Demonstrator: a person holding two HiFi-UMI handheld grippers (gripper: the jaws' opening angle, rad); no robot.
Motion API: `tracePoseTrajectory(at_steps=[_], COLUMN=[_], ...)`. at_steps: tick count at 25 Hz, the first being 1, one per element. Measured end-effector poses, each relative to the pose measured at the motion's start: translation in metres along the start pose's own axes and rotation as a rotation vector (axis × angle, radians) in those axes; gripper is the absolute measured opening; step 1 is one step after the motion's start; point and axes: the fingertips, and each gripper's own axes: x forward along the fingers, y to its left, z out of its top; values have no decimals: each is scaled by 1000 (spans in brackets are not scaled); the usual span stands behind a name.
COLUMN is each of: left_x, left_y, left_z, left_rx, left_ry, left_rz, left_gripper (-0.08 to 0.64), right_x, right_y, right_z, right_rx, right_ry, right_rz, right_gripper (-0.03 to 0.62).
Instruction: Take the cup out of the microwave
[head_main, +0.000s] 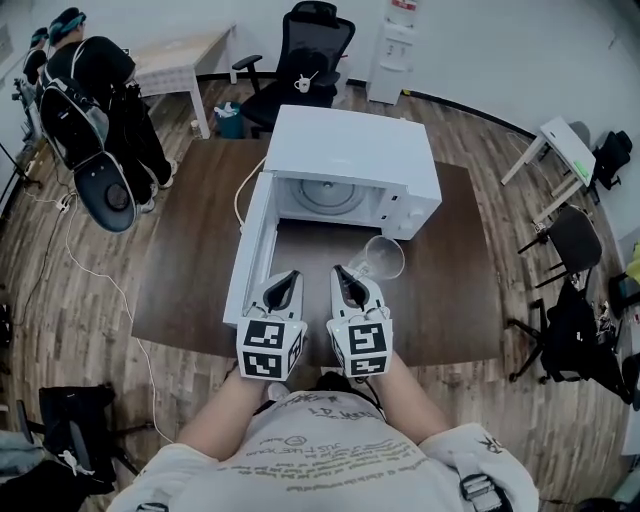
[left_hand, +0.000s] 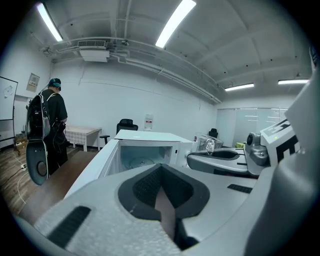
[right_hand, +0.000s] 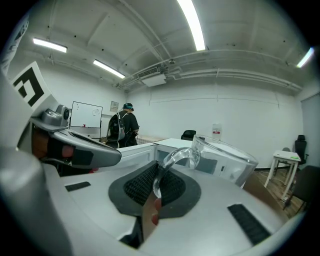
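Note:
A white microwave (head_main: 350, 160) stands on the dark table (head_main: 190, 270) with its door (head_main: 250, 250) swung open to the left; its cavity holds only the glass turntable (head_main: 328, 198). A clear glass cup (head_main: 377, 258) hangs tilted in front of the cavity, outside it. My right gripper (head_main: 343, 271) is shut on the cup's handle (right_hand: 172, 162), with the cup body (right_hand: 225, 160) ahead and to the right. My left gripper (head_main: 288, 276) is beside it, in front of the open door, shut and with nothing in it (left_hand: 160, 200).
A person with a backpack (head_main: 95, 110) stands at the far left of the room. A black office chair (head_main: 305, 65) sits behind the table, a small white table (head_main: 560, 150) and another chair (head_main: 570, 240) to the right. Cables run over the wooden floor at left.

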Motion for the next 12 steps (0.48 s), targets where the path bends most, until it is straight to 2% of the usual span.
tracePoseTrajectory(at_steps=[12], left_x=[6], left_y=[-1], left_z=[2], left_rx=[3], left_ry=[10], left_rz=[9], left_gripper=[12], right_x=[3], right_y=[-1], right_z=[-8], right_rx=[-38], right_ry=[18], right_rz=[15], right_gripper=[18])
